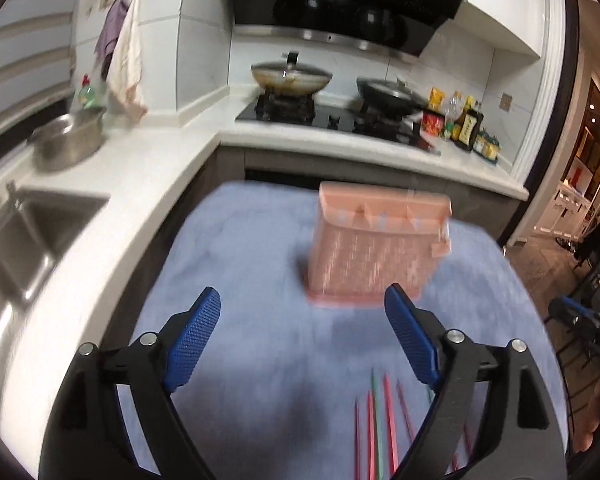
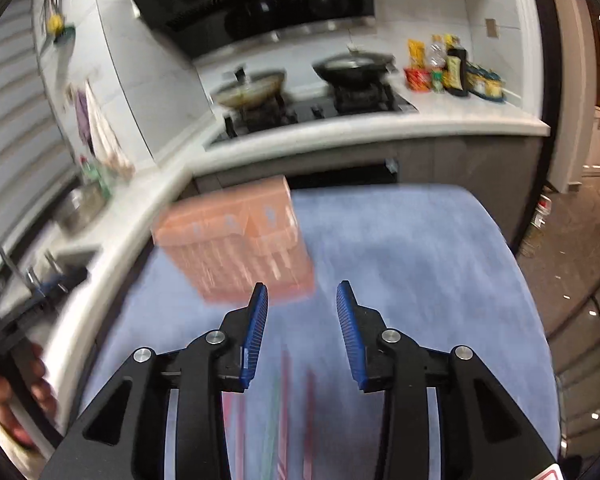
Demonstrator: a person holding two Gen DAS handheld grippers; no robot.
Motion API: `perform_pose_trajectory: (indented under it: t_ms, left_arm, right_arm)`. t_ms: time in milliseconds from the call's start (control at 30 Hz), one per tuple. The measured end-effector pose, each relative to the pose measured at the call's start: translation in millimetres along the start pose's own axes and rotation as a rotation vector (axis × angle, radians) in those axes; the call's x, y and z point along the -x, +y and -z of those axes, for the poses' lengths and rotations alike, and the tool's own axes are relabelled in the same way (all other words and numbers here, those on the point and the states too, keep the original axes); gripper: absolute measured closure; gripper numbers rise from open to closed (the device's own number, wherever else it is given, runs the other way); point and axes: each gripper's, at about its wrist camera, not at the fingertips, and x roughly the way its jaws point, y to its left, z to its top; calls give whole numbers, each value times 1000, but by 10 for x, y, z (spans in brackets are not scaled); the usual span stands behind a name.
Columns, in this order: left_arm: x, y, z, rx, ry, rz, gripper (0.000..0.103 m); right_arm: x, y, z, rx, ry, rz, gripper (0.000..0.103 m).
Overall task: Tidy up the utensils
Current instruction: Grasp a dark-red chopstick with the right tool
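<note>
A pink slotted utensil holder (image 1: 376,244) stands upright on the blue cloth (image 1: 252,248); it also shows, blurred, in the right wrist view (image 2: 236,248). Several thin pink and green chopsticks (image 1: 374,424) lie on the cloth near me, and show blurred in the right wrist view (image 2: 286,400). My left gripper (image 1: 302,312) is open and empty above the cloth, in front of the holder. My right gripper (image 2: 302,302) is open and empty, just right of the holder and above the chopsticks.
A white L-shaped counter (image 1: 148,168) runs behind and left of the cloth. It carries a steel sink (image 1: 16,236), a steel pot (image 1: 66,142), a hob with two pans (image 1: 290,78) and bottles (image 1: 466,124). A doorway opens at right.
</note>
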Motion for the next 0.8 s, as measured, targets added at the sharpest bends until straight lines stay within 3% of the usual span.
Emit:
perform_pose_trajectory:
  t_ms: [167,367,533,800]
  left_arm:
    - [178,35,786,-4,113,3,23]
    - [348,20,1425,-15,190,23,23]
    - [381,19,1753,-3,254,33,23]
    - [456,-49,1972,-19,288,47,23]
  right_arm:
    - [133,-150,952,-25,149,34,67]
    - [245,-78,1722,-4,221,80,67]
    - [222,0,1981,12,253,73,69]
    - [93,55,2012,20,252,72,79]
